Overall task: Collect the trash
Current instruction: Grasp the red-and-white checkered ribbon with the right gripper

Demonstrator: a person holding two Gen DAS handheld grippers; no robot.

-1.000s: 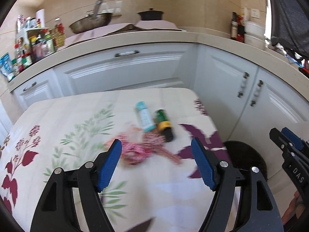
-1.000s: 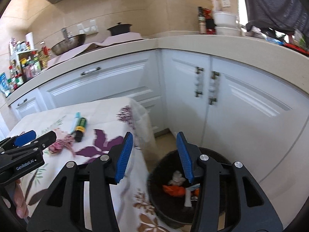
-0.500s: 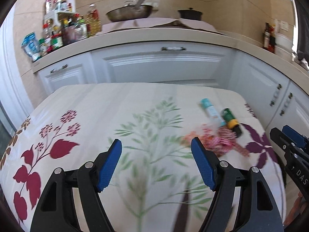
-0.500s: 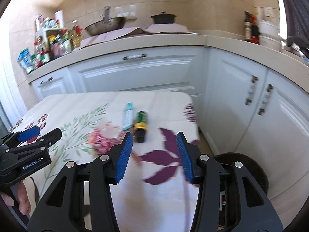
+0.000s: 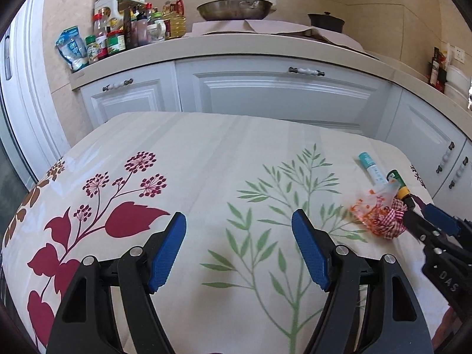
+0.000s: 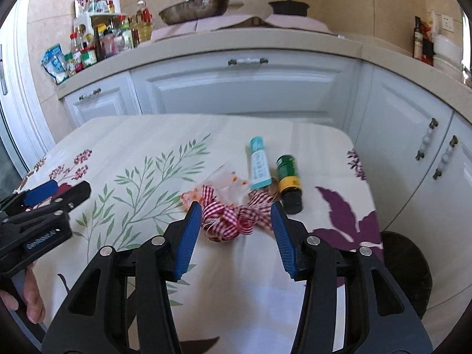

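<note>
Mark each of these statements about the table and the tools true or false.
1. The checked ribbon lies between the right tool's opening jaws. True.
2. The left tool grips the green bottle. False: it is open over bare tablecloth.
3. The teal tube lies beside the green bottle. True.
4. The frying pan sits on the table. False: it is on the counter.
</note>
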